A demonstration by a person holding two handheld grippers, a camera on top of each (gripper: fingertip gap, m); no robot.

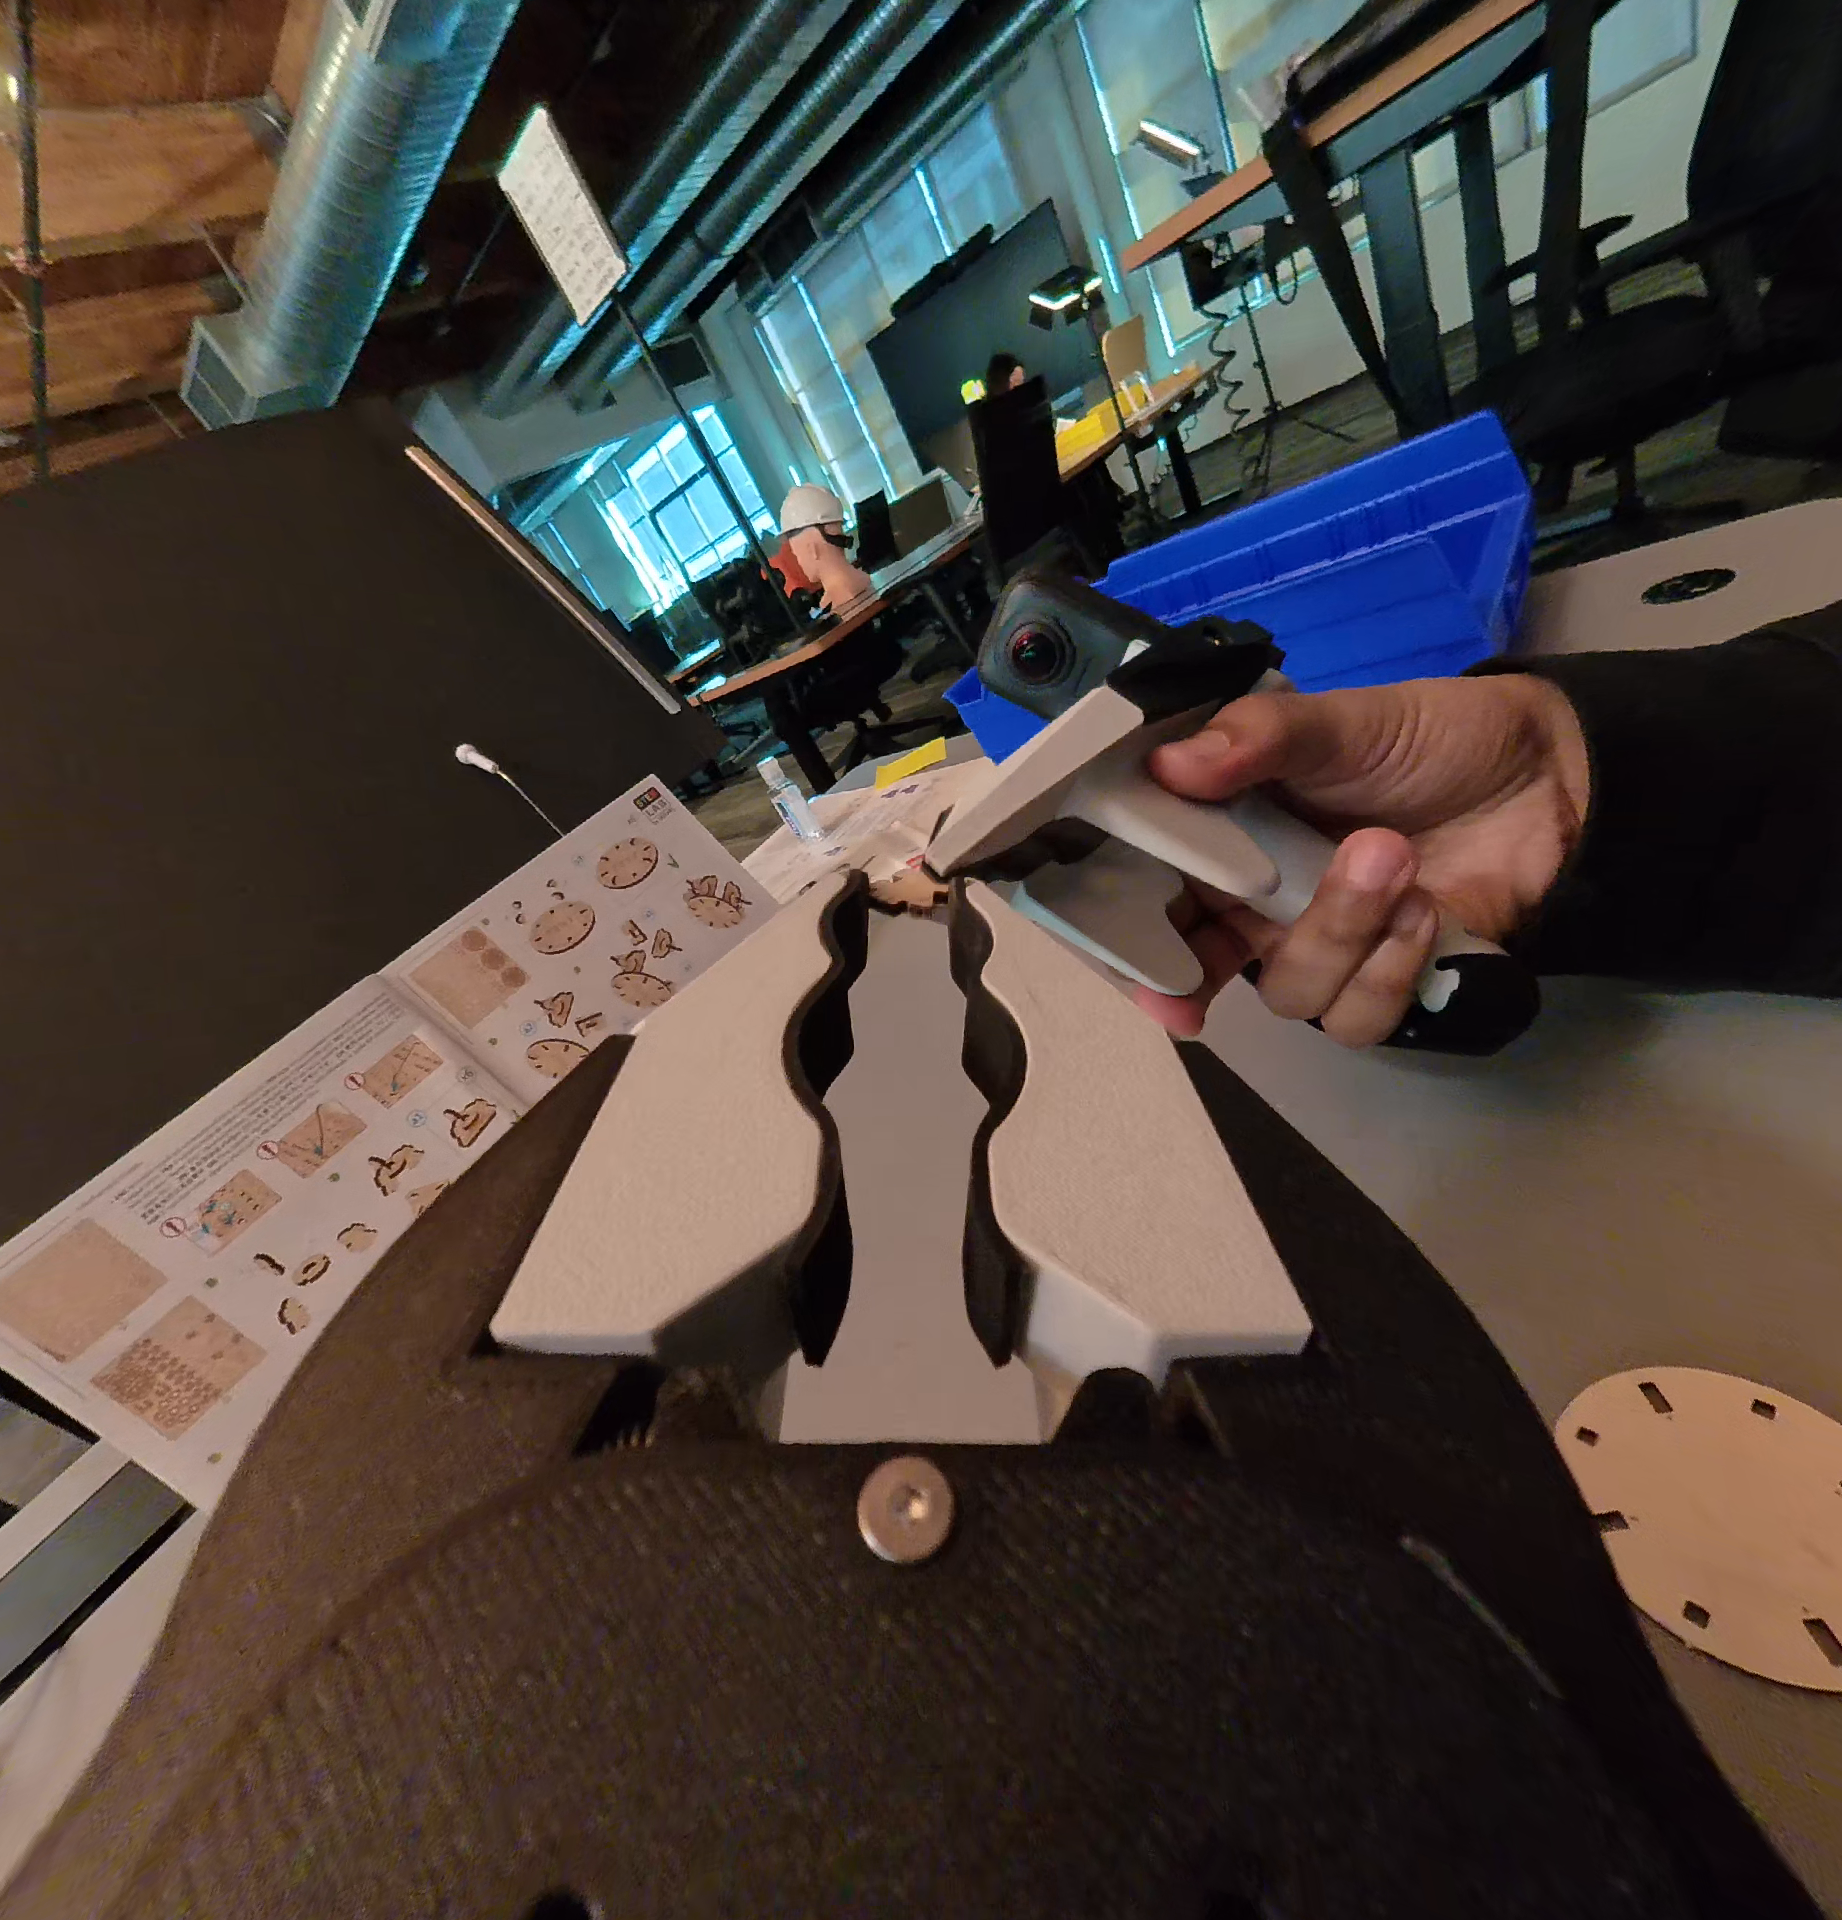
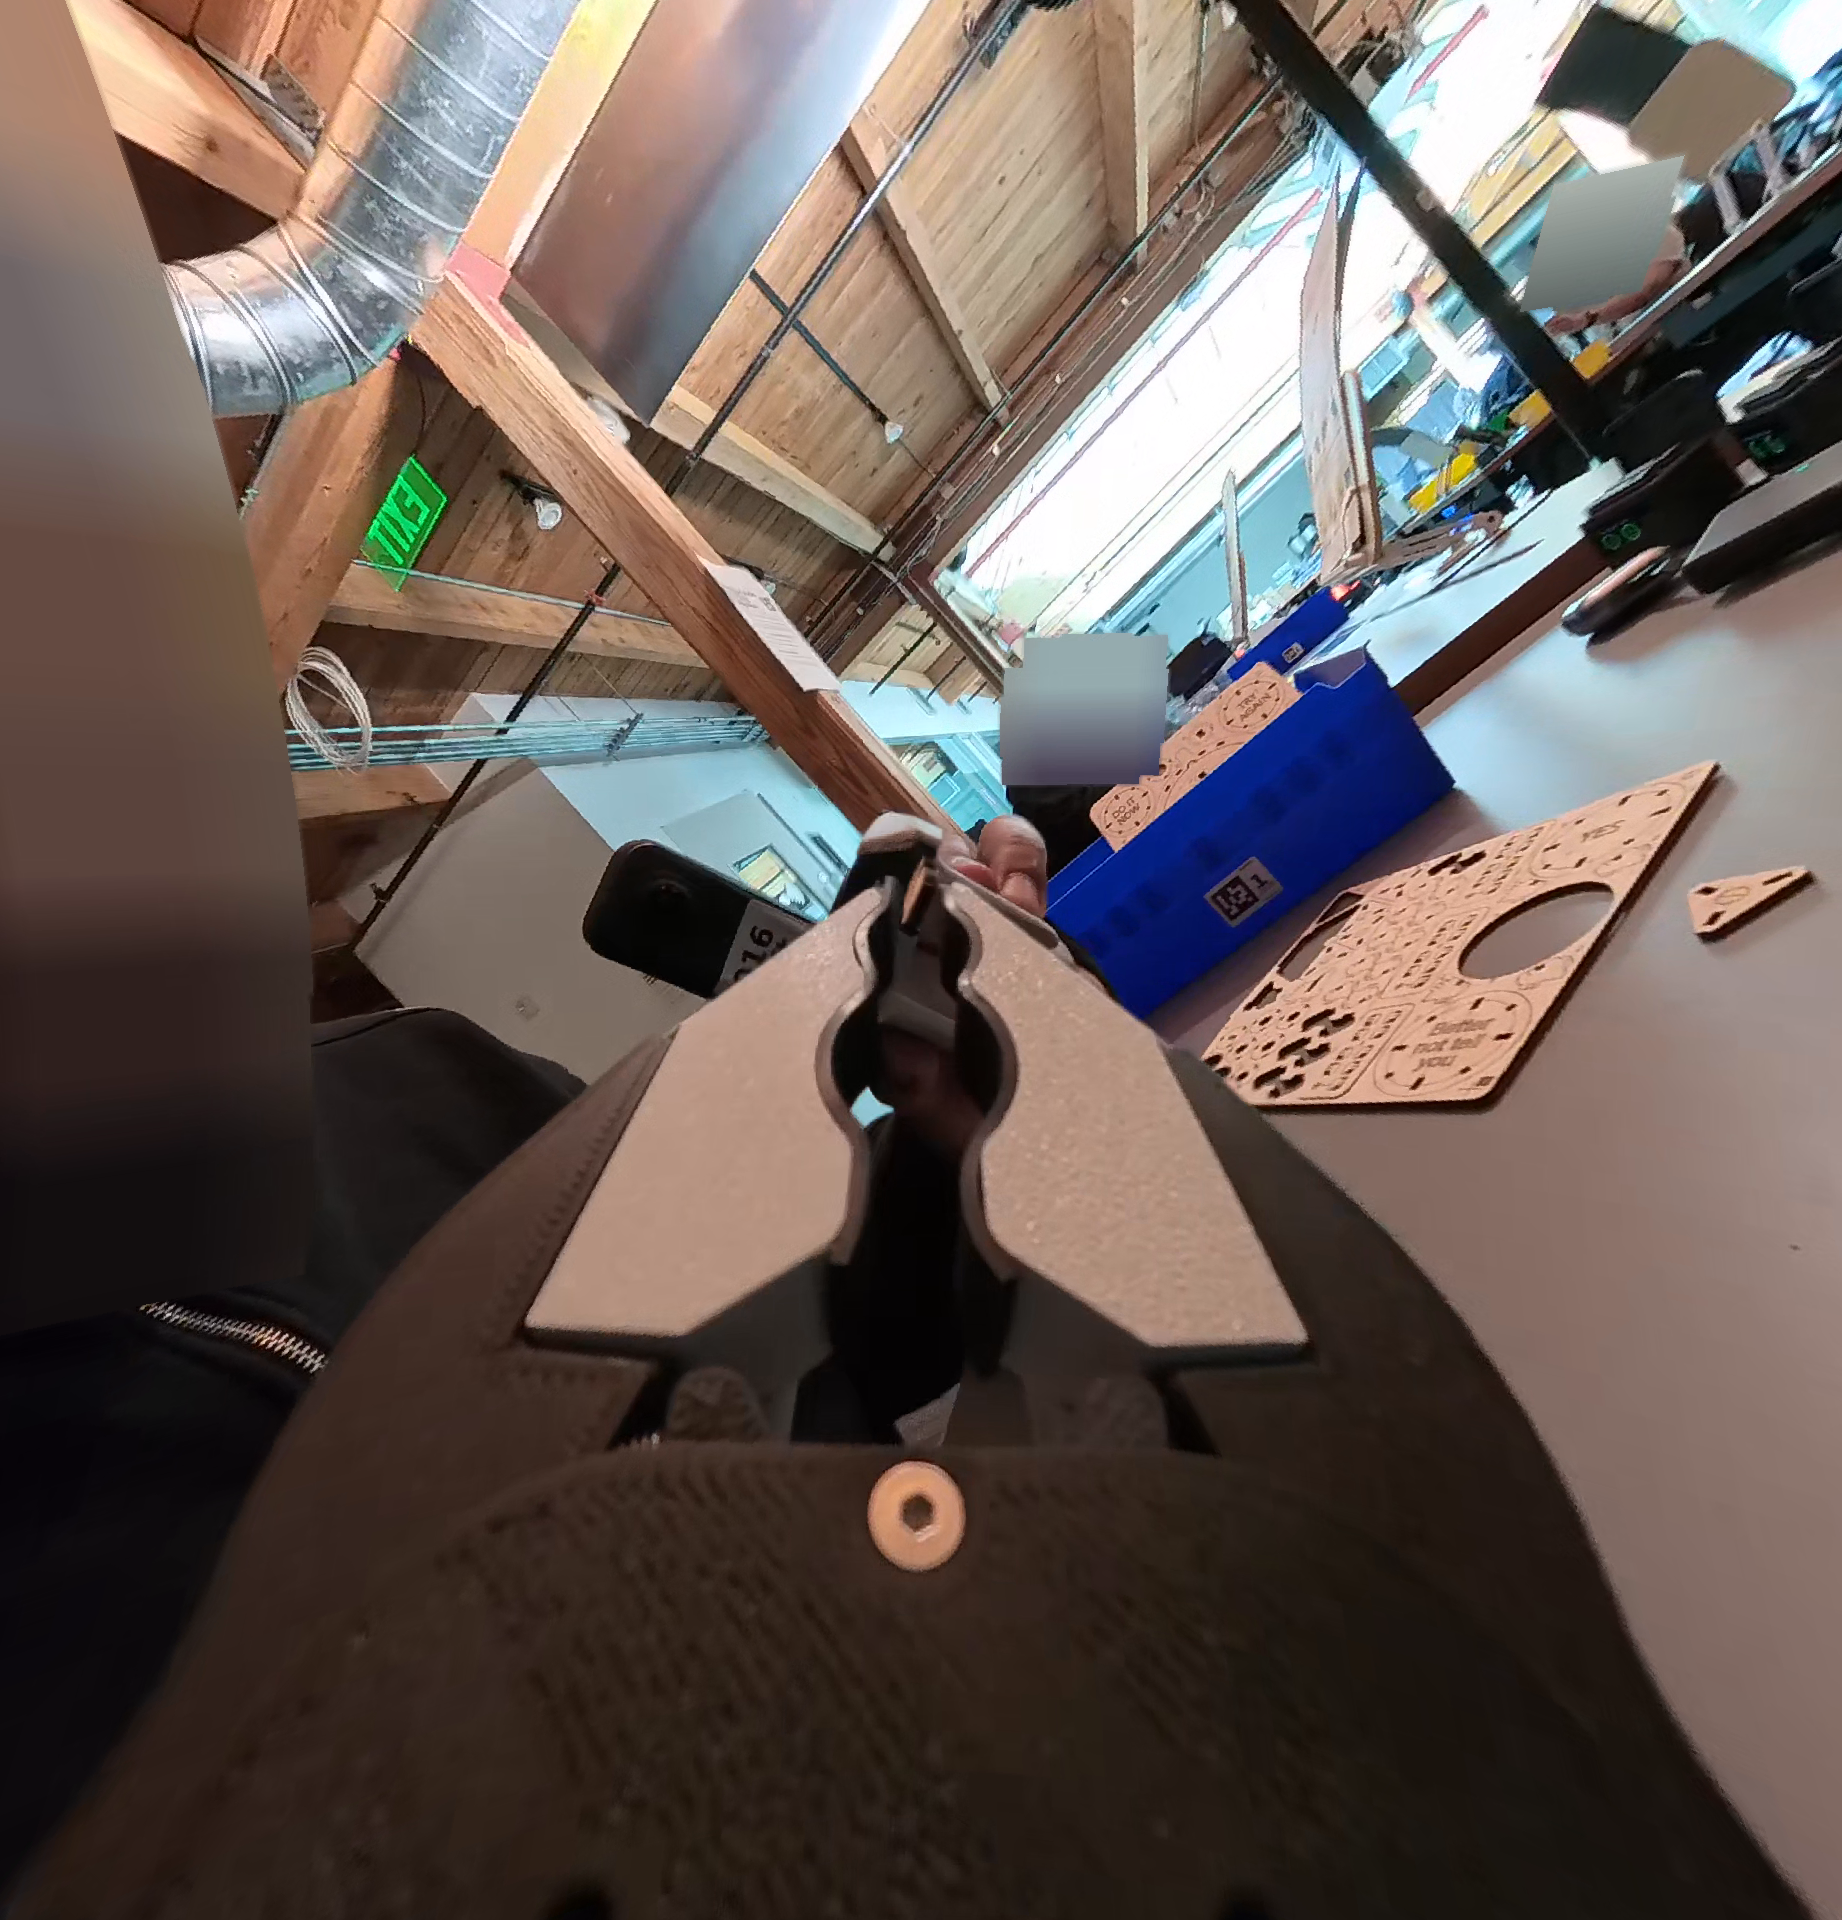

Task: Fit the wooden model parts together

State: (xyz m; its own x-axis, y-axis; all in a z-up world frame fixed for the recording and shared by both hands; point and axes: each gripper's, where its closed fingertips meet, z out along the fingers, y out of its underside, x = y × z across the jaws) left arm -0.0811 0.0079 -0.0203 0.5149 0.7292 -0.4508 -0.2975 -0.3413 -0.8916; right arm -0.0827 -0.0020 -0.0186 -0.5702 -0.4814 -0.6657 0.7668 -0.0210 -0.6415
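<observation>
A small toothed wooden gear piece (image 1: 901, 896) is held between the tips of the left gripper (image 1: 904, 896); its pads (image 1: 844, 914) are seen pressed on either side of the piece, narrowly parted by it. The same piece (image 2: 912, 896) is pinched edge-on at the tips of the right gripper (image 2: 912, 899), whose fingers are nearly closed upon it. Both grippers meet at the piece, raised above the grey worktop (image 1: 1519, 1195).

The right gripper is gripped by a hand (image 1: 1416, 831) in a dark sleeve. A printed instruction sheet (image 1: 377, 1091) is laid along the worktop's left edge. A pale slotted disc (image 1: 1738, 1527) is lying flat toward the near right of the worktop. A blue bin (image 1: 1343, 582) is set at the far side, holding a wooden sheet (image 2: 1197, 748). Just beside the bin, a punched-out wooden panel (image 2: 1457, 935) lies flat, with a small triangular wooden piece (image 2: 1748, 899) near its corner.
</observation>
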